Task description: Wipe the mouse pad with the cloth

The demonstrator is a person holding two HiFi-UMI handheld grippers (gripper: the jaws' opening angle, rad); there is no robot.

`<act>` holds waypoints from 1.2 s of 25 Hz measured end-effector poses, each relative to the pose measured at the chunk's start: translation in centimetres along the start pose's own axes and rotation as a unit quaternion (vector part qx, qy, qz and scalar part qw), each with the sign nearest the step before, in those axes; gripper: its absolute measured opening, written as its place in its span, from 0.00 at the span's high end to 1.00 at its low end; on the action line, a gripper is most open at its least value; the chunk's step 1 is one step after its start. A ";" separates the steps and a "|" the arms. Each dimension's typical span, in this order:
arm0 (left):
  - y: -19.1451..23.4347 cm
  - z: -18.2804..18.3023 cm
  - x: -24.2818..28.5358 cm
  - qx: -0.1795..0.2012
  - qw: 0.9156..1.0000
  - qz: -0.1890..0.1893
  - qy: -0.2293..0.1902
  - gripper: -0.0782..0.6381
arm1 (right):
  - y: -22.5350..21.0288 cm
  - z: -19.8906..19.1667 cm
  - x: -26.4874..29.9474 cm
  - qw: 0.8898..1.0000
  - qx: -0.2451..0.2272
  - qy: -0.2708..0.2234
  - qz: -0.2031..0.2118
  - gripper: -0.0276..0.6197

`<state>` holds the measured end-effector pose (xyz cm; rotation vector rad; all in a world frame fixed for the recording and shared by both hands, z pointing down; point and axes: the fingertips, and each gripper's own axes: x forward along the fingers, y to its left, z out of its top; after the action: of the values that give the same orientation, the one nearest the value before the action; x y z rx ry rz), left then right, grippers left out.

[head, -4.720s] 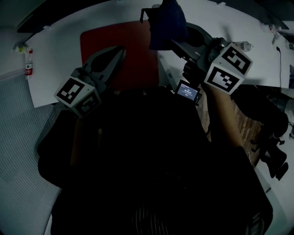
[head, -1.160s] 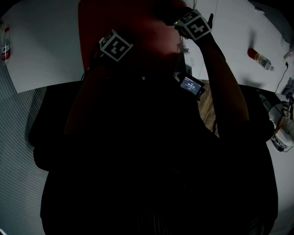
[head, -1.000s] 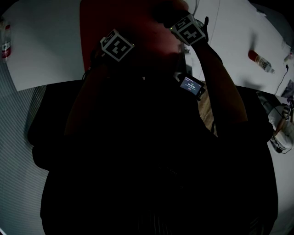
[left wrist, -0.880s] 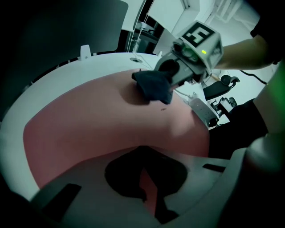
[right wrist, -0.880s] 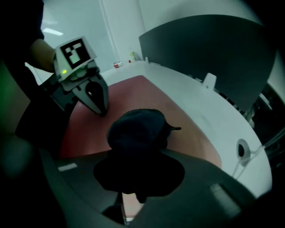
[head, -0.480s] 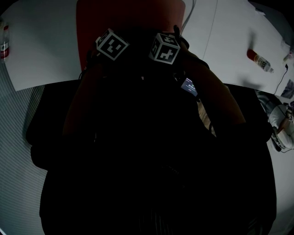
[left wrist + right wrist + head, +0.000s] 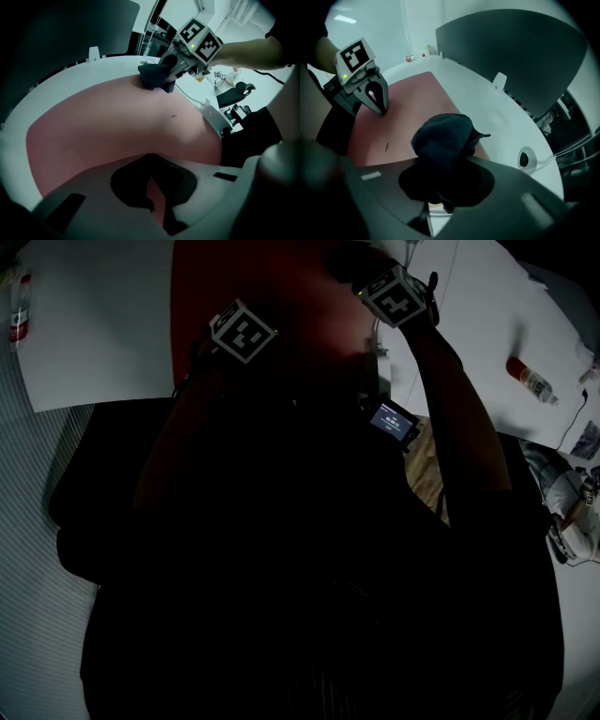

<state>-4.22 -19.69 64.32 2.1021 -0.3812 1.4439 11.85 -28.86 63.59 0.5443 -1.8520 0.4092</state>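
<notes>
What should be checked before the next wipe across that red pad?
1. Grip on cloth: ok. The right gripper is shut on the dark cloth.
2. Cloth touching the mouse pad: ok, it appears to rest on the pad near its far edge.
3. Pad held down: ok. The left gripper, shut and empty, has its tips on the pad.
4. Dirt left: not ok. A small dark mark shows on the pad between the grippers.
5. White power strip beside the pad: ok, apart from the cloth.
6. How hard the cloth presses: cannot tell.
</notes>
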 end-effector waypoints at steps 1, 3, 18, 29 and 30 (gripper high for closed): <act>0.0 0.0 0.0 0.002 1.000 0.000 0.002 0.88 | 0.0 0.1 0.0 1.000 0.002 0.002 -0.005 0.85; 0.0 0.0 0.0 0.005 1.000 -0.001 0.004 0.88 | 0.8 0.9 -0.1 0.999 -0.019 0.002 -0.025 0.86; -0.1 -0.1 0.1 0.023 1.000 0.001 0.007 0.88 | 13.5 0.7 1.2 0.983 -0.162 0.023 0.080 0.85; -0.1 0.0 0.1 0.022 1.000 0.001 0.002 0.88 | 0.3 1.5 0.2 0.997 -0.069 0.023 -0.032 0.87; 0.0 0.1 0.1 0.021 1.000 0.002 0.000 0.88 | 0.4 1.6 0.3 0.996 -0.075 0.019 -0.037 0.87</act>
<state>-4.14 -19.71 64.38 2.1353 -0.3571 1.4673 10.28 -29.39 63.30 0.4976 -1.8031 0.2278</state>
